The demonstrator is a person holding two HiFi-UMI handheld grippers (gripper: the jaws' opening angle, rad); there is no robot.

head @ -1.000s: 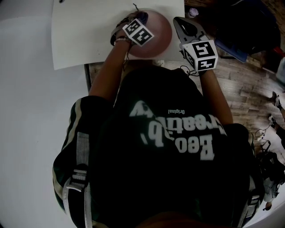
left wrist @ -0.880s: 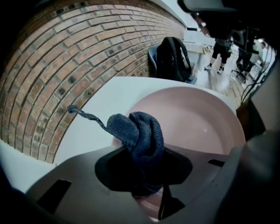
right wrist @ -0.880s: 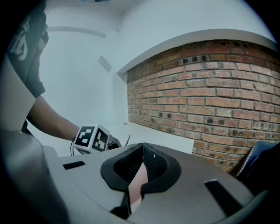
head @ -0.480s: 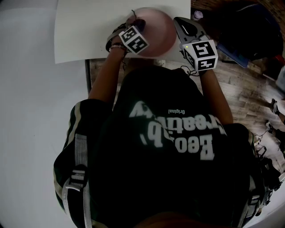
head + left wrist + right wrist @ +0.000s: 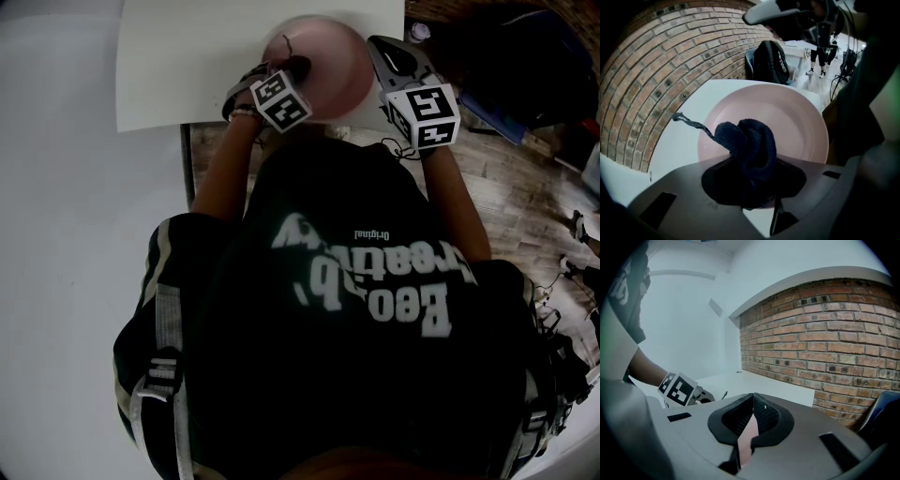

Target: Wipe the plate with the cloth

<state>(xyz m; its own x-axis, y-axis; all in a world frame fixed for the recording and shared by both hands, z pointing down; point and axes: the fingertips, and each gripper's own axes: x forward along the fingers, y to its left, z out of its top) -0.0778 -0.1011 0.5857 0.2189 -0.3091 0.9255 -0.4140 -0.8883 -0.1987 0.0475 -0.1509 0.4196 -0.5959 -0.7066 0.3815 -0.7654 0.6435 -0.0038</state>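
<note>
Hidden, head view: the person's dark shirt point(image 5: 366, 281) fills the lower frame; the near rim of the plate point(image 5: 342, 56) is covered by the left gripper point(image 5: 292, 73) and its marker cube point(image 5: 281, 101)
Hidden, left gripper view: jaw tips are buried under the cloth point(image 5: 750, 143), so the contact with the fabric itself cannot be made out; the plate's near edge is cut off by the gripper body
Hidden, right gripper view: only a thin pink sliver of the plate shows between the jaws; the rest lies behind the gripper housing
Hard to make out: figures far back in the left gripper view, too small to describe

Count, plates: one, pale pink, lying on the white desk point(image 5: 187, 56) near its right front corner
Count, cloths: one, dark blue, bunched into a knot, with a single loose strand point(image 5: 691, 124) trailing left over the plate rim onto the desk
Count, grippers: two, each with one marker cube

Left gripper: clenched on the cloth, the bunch pressed against the plate's inner surface, left of centre
Right gripper point(image 5: 751, 423): clamped on the plate's right rim, jaws nearly together with the rim between them
Cloth position: on the plate, in the left gripper's jaws
Surroundings: brick wall point(image 5: 825, 357) behind the desk; one dark backpack point(image 5: 771, 61) beyond the desk's far edge
</note>
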